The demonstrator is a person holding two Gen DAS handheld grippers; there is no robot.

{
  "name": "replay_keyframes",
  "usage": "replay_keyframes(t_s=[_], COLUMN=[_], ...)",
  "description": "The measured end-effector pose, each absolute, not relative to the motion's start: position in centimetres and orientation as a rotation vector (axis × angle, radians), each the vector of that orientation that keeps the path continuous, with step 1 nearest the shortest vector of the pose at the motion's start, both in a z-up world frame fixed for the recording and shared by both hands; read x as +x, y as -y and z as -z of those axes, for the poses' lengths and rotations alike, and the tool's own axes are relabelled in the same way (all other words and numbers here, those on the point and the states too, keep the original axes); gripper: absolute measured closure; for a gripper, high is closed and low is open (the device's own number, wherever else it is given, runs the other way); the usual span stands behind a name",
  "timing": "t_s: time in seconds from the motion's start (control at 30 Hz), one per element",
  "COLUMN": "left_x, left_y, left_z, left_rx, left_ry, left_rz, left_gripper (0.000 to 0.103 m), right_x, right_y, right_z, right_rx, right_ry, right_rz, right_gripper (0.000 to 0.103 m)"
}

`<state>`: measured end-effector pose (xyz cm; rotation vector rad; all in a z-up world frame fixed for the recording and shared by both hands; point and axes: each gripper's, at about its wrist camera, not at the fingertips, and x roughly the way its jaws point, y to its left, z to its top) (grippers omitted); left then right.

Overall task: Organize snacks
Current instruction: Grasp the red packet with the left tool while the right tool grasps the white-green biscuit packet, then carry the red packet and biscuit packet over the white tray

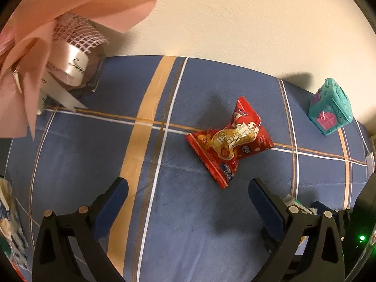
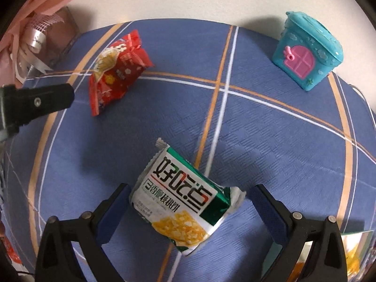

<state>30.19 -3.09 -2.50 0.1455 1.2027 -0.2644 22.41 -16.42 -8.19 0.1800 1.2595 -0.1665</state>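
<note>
Straddling the white-and-green foil biscuit packet with black lettering [image 2: 181, 202], my right gripper [image 2: 190, 202] is keeping its fingers spread wide, blue pads on either side of the packet and, as far as I can judge, not yet pressing it; the packet is lying tilted on the blue plaid tablecloth [image 2: 270, 141], so I am squaring the opening to its narrower sides for a grip that will not crush the contents. My left gripper [image 1: 188, 192] is hovering with fingers equally spread and nothing between them, pointing toward the red crinkled peanut-snack packet [image 1: 231, 141], which is sitting ahead of the fingertips and apart from them. I am judging that each hand is being assigned one packet. At the table's far side, against the wall, a turquoise plastic house-shaped box with a pink window [image 2: 307, 49] is standing upright, and a pink ribbon-wrapped gift bundle [image 1: 68, 54] is occupying the opposite corner, both well apart from the snacks.
</note>
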Motion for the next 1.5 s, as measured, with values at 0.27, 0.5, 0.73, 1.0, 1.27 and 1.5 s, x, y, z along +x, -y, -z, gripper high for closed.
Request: replay_keyframes(t_s=[0.27,0.5,0.73,1.0,1.27,1.5], left_x=[31.4,32.0,32.7,32.7,32.1,29.9], left_y=[4.5,5.9,7.3,8.0,8.4,6.6], left_z=[3.3,3.1,3.8,4.6,4.9,4.4], left_rx=[0.141,0.176,0.202,0.206,0.218,0.131], left_ry=[-1.206,-1.169,-1.159,-1.177,-1.201,-1.256], left_rz=[0.285,0.311,0.332,0.356,0.344,0.29], left_gripper=[0.001,0.002,0.015,0.037,0.061,0.063], right_x=[23.3,23.5,23.6,21.4,19.7,18.5], right_y=[19.1,20.6,20.5,19.6,18.5,17.9], right_z=[8.3,7.9,7.4,7.3,8.2,7.9], right_rx=[0.223,0.25,0.255,0.229,0.226,0.262], right_ry=[-1.264,-1.266,-1.267,-1.271,-1.279,-1.283], right_rz=[0.226,0.24,0.219,0.195,0.191,0.186], right_gripper=[0.008,0.025,0.044,0.047,0.048,0.049])
